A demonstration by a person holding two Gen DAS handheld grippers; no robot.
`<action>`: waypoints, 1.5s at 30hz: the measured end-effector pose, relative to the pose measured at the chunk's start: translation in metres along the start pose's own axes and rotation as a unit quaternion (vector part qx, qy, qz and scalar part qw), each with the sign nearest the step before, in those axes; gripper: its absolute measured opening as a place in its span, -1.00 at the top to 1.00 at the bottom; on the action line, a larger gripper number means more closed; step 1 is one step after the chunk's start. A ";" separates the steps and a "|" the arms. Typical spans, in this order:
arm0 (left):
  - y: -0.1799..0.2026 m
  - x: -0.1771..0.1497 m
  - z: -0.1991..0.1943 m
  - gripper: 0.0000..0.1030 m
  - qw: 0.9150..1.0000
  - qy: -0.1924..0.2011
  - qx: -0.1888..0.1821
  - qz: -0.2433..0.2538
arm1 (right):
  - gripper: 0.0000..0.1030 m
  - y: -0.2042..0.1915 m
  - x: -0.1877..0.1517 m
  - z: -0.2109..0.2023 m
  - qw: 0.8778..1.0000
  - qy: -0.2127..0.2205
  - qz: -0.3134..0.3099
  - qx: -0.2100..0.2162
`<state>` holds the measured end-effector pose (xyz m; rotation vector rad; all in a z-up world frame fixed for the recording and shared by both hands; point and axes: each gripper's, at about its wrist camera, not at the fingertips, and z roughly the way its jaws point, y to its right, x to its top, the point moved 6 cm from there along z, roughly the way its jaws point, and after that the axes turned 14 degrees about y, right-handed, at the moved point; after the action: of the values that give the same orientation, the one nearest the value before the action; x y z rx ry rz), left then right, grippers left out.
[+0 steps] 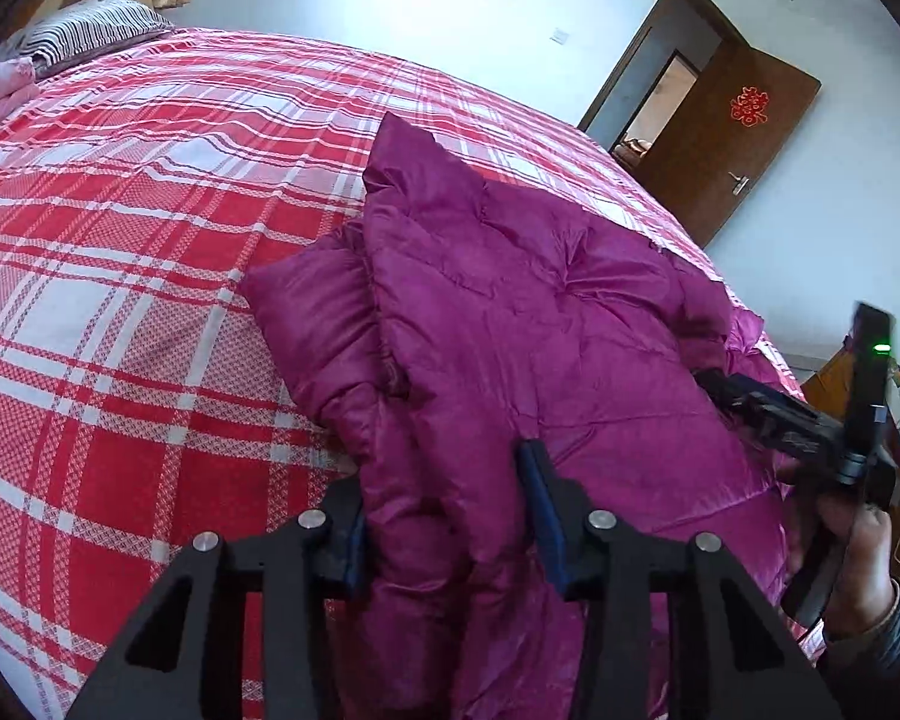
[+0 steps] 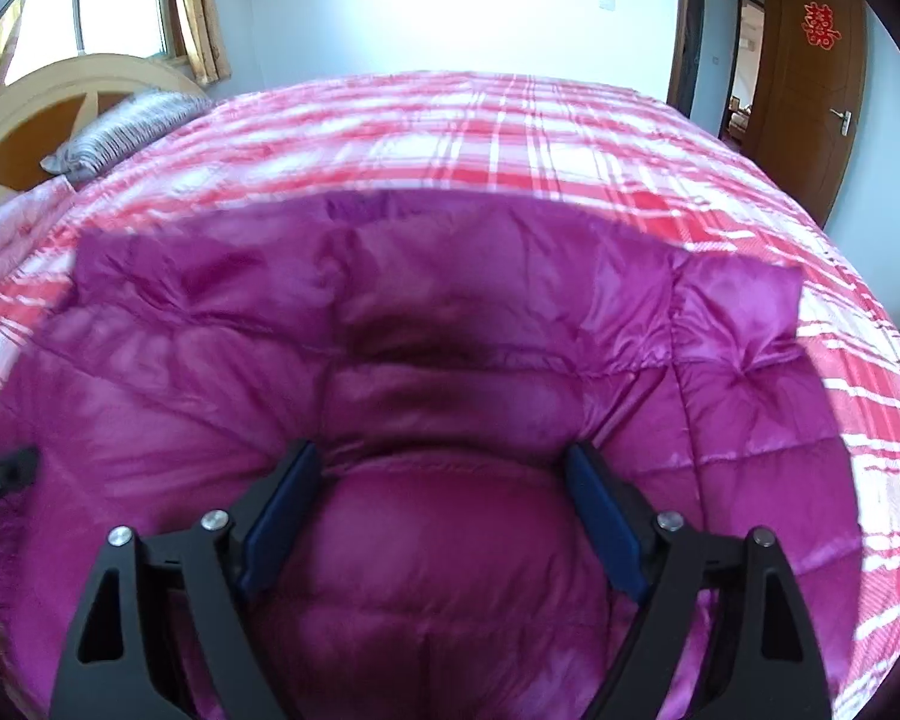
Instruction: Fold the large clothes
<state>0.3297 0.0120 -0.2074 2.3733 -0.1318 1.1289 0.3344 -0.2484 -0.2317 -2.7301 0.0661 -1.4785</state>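
Only leftward, hand (image 1: 852, 564), right gripper (image 1: 714, 381)

The big coat (image 1: 510, 312) lies on the bed (image 1: 120, 300), near its edge. The pillow (image 1: 90, 33) sits at the far end, by the headboard (image 2: 60, 102). The door (image 1: 744, 144) stands behind the bed.
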 end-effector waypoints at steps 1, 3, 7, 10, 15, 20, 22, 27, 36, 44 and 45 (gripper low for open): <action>-0.001 0.000 0.000 0.12 1.000 0.000 -0.001 -0.001 | -0.68 -0.005 0.003 -0.006 1.000 0.007 0.001 0.011; -0.006 0.002 -0.002 0.12 1.000 0.002 0.000 -0.006 | -0.66 -0.025 0.004 -0.013 0.999 0.008 -0.038 0.019; -0.012 0.006 -0.012 0.05 1.000 0.019 0.006 0.005 | -0.68 -0.035 -0.013 0.001 0.997 -0.021 -0.072 -0.003; -0.009 0.002 -0.012 0.01 0.999 0.018 0.013 0.025 | -0.68 -0.031 -0.013 -0.002 0.999 -0.012 -0.050 0.008; -0.011 -0.004 -0.001 0.05 1.000 0.012 -0.026 0.009 | -0.58 -0.017 -0.011 -0.008 1.000 -0.005 -0.027 0.004; -0.013 0.000 -0.004 0.30 0.998 0.014 -0.063 -0.010 | -0.69 -0.017 -0.018 0.003 0.999 -0.016 -0.040 -0.005; -0.009 0.003 -0.010 0.39 0.997 0.026 -0.077 -0.012 | -0.71 -0.016 -0.020 0.005 0.999 -0.014 -0.039 -0.004; 0.005 0.024 -0.032 0.65 0.988 0.045 -0.137 -0.054 | -0.74 -0.015 -0.022 0.007 0.999 -0.019 -0.035 0.000; 0.127 0.065 -0.066 0.66 0.974 0.070 -0.216 0.007 | -0.82 -0.018 -0.022 0.019 0.998 -0.037 -0.046 0.003; 0.236 0.063 -0.053 0.65 0.968 0.090 -0.213 0.096 | -0.79 0.000 -0.018 0.006 0.998 -0.016 0.018 0.057; 0.244 0.060 -0.051 0.65 0.967 0.093 -0.208 0.111 | -0.79 0.007 -0.016 -0.002 0.997 -0.011 0.038 0.070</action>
<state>0.2609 -0.1677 -0.0377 1.9047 -0.5269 1.2766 0.3244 -0.2549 -0.2443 -2.6026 0.0620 -1.3777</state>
